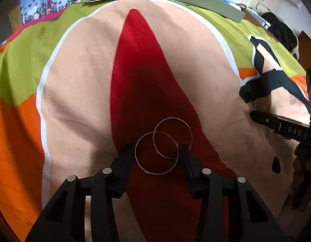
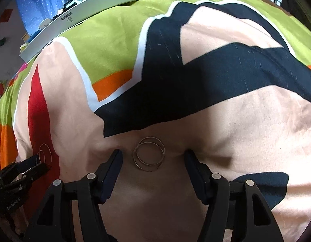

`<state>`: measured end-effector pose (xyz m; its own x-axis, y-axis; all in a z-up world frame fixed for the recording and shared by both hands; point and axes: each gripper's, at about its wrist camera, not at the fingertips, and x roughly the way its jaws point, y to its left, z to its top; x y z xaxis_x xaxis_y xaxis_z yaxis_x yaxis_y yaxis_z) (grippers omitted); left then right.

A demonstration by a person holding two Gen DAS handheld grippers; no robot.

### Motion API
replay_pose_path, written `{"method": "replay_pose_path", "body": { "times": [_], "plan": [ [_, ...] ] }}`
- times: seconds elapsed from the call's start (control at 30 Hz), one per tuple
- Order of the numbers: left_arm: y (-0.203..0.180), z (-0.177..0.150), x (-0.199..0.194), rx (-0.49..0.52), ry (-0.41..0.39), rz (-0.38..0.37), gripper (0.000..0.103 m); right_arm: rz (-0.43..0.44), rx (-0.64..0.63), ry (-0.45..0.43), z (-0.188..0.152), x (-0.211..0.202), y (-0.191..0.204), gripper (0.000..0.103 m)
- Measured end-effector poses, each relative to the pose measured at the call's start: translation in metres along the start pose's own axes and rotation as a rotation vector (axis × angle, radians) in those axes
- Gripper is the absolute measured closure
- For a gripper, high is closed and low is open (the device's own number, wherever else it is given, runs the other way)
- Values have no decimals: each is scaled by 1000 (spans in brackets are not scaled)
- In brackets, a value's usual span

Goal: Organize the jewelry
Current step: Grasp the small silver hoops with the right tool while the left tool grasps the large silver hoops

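Left wrist: left tool (image 1: 157, 151) spread open, straddling two overlapping hoop earrings (image 1: 163, 146) on the red patch of the bedspread (image 1: 74, 80).

Right wrist: right tool (image 2: 153, 156) open around a second hoop pair (image 2: 149, 153) on peach fabric.

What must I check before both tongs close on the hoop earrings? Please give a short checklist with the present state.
1. Left tongs open: ok.
2. Left pair of hoops lies between the fingers: ok.
3. Right tongs open: ok.
4. Right pair of hoops lies between the fingers: ok.
5. Each pair overlapping, so one close could take both: ok.
6. Fingertips low enough on the bedsheet to catch thin wire: cannot tell.
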<state>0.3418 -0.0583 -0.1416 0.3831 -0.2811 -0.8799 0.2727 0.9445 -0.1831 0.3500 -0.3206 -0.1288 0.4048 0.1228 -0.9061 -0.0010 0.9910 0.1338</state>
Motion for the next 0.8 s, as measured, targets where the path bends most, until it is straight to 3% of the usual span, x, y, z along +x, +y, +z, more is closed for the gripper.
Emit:
{"method": "replay_pose_path", "body": {
  "times": [0.1, 0.23, 0.3, 0.57, 0.8],
  "plan": [
    [-5, -4, 0, 39, -4, -17, 64, 22, -22, 5, -1, -2, 15, 57],
    [-11, -10, 0, 75, -8, -39, 64, 47, -16, 11, 0, -2, 19, 63],
    [-11, -11, 1, 79, -12, -42, 64, 80, -15, 20, 0, -2, 20, 74],
    [-11, -11, -3, 57, -21, -65, 65, 132, -1, 38, 0, -1, 30, 74],
    [-15, -16, -17, 100, -98, -35, 65, 185, -77, -40, 8, -22, 41, 74]
  ]
}}
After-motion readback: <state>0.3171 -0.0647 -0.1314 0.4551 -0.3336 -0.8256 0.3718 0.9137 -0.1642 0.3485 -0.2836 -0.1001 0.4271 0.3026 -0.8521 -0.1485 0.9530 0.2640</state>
